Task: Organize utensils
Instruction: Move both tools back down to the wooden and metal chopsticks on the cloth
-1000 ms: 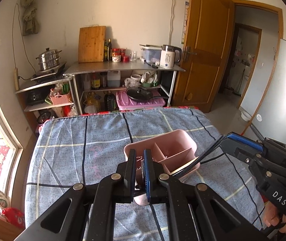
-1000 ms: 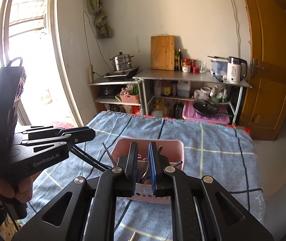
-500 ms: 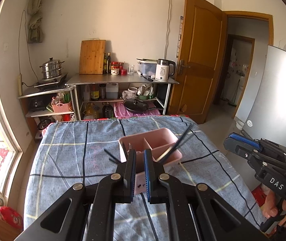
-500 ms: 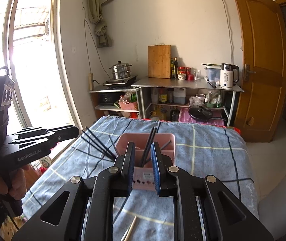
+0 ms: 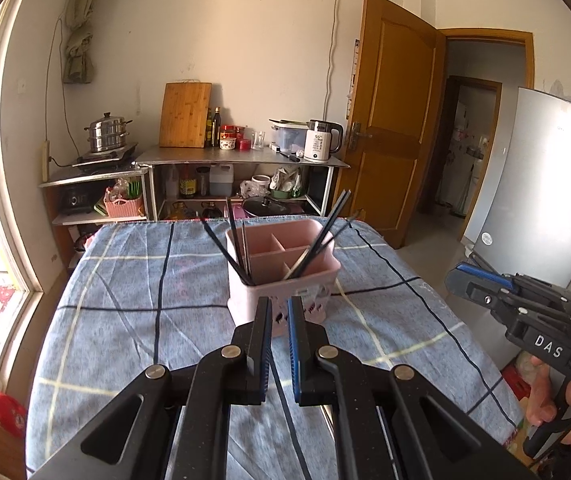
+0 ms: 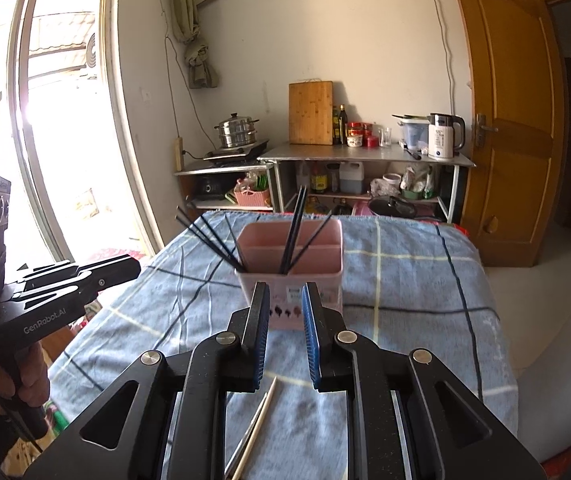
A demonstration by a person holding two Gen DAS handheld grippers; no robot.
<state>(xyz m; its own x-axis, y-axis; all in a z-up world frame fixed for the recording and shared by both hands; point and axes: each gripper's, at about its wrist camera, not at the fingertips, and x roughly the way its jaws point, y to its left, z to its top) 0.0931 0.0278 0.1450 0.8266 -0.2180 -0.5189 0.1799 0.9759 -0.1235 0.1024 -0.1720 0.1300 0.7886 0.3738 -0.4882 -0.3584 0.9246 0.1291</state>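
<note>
A pink divided utensil holder (image 5: 285,276) stands on the blue checked tablecloth (image 5: 125,300); it also shows in the right wrist view (image 6: 291,256). Several black chopsticks (image 5: 225,248) lean out of its compartments, also seen in the right wrist view (image 6: 213,242). My left gripper (image 5: 279,312) is nearly closed with a narrow gap and nothing between the fingers, just in front of the holder. My right gripper (image 6: 283,300) is slightly open and empty, also in front of the holder. A light wooden and metal utensil (image 6: 253,428) lies on the cloth under the right gripper.
A metal shelf unit (image 5: 241,160) with a kettle, cutting board, bottles and pots stands beyond the table's far edge. A window is at left, a wooden door (image 5: 393,120) at right. The table's right edge drops to the floor.
Both grippers have pulled back and up from the holder. The black chopsticks that were at the grippers now stand in the holder. The right gripper has opened a little.
</note>
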